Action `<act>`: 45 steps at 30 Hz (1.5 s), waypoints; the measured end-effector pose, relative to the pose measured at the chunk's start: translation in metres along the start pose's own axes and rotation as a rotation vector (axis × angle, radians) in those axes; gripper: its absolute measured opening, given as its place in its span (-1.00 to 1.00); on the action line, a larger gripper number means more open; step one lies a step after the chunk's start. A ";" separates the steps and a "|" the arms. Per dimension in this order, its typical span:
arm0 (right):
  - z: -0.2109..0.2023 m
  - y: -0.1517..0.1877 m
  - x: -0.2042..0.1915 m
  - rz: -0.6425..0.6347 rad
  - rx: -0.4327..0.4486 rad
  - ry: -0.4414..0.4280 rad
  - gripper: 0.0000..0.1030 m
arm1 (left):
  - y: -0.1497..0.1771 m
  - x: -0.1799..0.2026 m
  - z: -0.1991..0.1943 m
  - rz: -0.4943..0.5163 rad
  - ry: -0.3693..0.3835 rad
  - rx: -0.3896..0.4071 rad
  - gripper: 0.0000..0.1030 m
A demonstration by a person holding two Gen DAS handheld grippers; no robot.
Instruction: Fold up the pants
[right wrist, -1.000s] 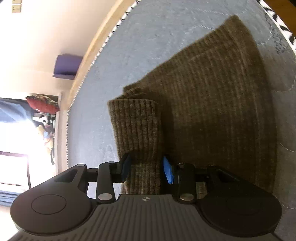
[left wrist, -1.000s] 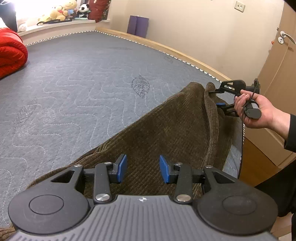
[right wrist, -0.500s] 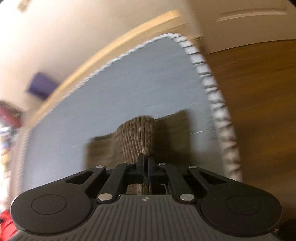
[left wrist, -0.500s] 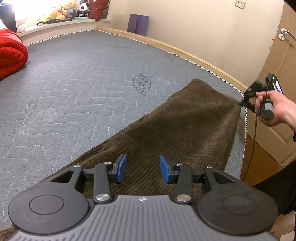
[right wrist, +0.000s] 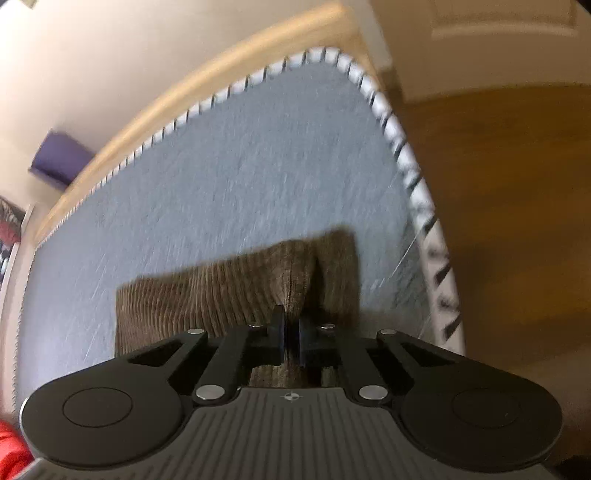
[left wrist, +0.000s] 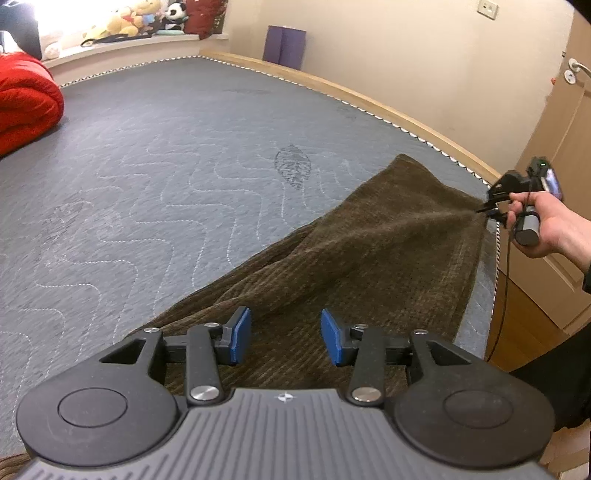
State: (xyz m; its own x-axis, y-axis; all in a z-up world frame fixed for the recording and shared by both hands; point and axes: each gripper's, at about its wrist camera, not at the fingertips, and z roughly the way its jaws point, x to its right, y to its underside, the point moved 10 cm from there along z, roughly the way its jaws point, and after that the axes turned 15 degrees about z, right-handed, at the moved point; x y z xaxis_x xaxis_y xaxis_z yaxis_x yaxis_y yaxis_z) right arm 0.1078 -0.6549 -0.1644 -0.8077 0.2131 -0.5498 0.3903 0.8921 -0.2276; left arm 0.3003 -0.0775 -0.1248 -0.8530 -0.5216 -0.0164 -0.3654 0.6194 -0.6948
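Brown corduroy pants [left wrist: 362,251] lie on the grey quilted mattress [left wrist: 166,166] along its near right corner. My left gripper [left wrist: 284,338] is open and empty, just above the near part of the pants. My right gripper [left wrist: 487,206] is at the far right, shut on the pants' far edge and pulling it taut toward the mattress corner. In the right wrist view the right gripper [right wrist: 291,338] pinches a ridge of the pants [right wrist: 236,288] between its closed pads.
A red duvet [left wrist: 26,99] lies at the far left of the mattress. Plush toys [left wrist: 125,18] sit on a window ledge. A purple box [left wrist: 284,46] stands by the wall. A wooden floor [right wrist: 517,221] and a door [left wrist: 561,122] are past the right edge.
The right gripper closed on the folded-over pants edge and pulled it out to the right, unfolding and stretching the fabric. The left gripper has stayed in place, open.
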 end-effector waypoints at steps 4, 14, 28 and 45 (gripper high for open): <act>-0.021 -0.018 -0.003 -0.022 0.150 0.012 -0.89 | 0.003 -0.006 -0.001 -0.021 -0.008 -0.009 -0.08; -0.053 -0.011 -0.029 -0.154 0.290 0.094 -0.26 | 0.021 -0.012 -0.001 -0.020 -0.007 -0.072 0.03; 0.063 0.130 -0.143 -0.494 -0.099 -0.027 -0.79 | 0.019 -0.023 -0.007 0.000 -0.042 -0.069 0.06; -0.016 0.129 -0.159 -0.444 0.073 -0.049 -0.41 | 0.089 -0.061 -0.048 -0.051 0.005 -0.202 0.06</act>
State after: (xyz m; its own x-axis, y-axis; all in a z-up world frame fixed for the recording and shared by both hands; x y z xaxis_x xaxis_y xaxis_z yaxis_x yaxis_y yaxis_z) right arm 0.2800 -0.5675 -0.0936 -0.8826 -0.2047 -0.4231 0.0425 0.8618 -0.5055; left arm 0.3022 0.0373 -0.1513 -0.8332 -0.5526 0.0184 -0.4746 0.6977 -0.5366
